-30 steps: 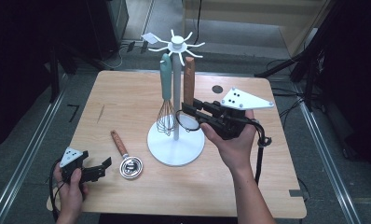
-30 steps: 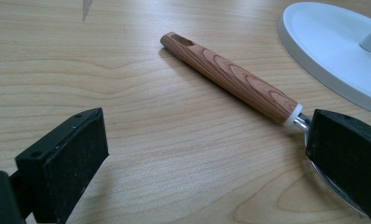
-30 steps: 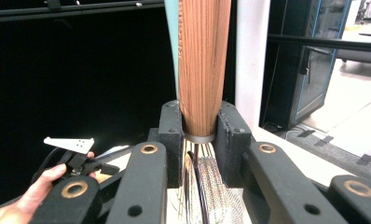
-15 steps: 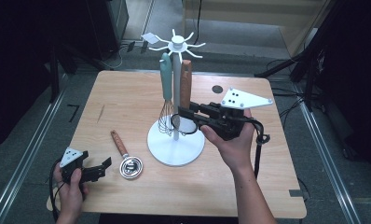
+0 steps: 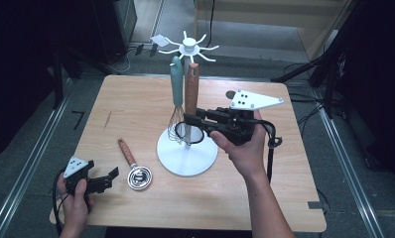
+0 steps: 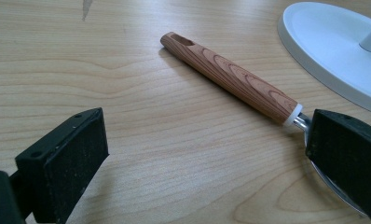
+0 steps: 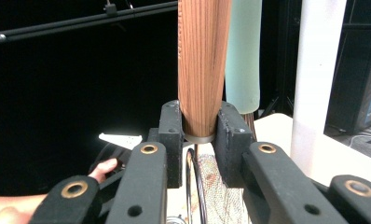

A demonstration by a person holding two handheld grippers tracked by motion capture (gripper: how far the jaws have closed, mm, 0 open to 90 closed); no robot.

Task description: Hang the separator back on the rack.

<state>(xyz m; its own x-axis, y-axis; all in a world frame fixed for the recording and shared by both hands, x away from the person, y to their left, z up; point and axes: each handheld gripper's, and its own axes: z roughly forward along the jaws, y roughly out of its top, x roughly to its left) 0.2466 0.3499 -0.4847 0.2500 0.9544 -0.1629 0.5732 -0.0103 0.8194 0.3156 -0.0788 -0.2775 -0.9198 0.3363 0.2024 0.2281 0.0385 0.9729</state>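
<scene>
At the centre of the light wooden table (image 5: 136, 106) stands the white utensil rack with a round base, upright pole and spoked top (image 5: 187, 157). Your right gripper (image 5: 190, 119) sits just right of the pole, pointing left, jaws clamped on the lower end of the wood-grain handle of the hanging mesh strainer (image 5: 191, 89). In the right gripper view both black pads (image 7: 170, 135) press the handle (image 7: 203, 65) from either side just above its metal collar, and the wire loop and mesh hang below between the jaws. The handle hangs upright, top at the rack's spokes. Just left of it hangs the whisk with the pale teal handle (image 5: 176, 87), wires down near the base; in the right gripper view the teal handle (image 7: 243, 51) sits right behind the wooden one, with the white pole (image 7: 316, 79) to the right.

Your left gripper (image 5: 110, 176) rests at the near left corner of the table, jaws wide apart, holding nothing. Just right of it lies the second wood-handled utensil with a shiny metal bowl (image 5: 134, 167), flat on the table, handle pointing far-left, bowl near the rack's base. In the left gripper view the handle (image 6: 230, 77) lies between the jaws but farther off, apart from both pads; the right jaw hides part of the bowl. The rack base (image 6: 333, 46) shows at far right.
</scene>
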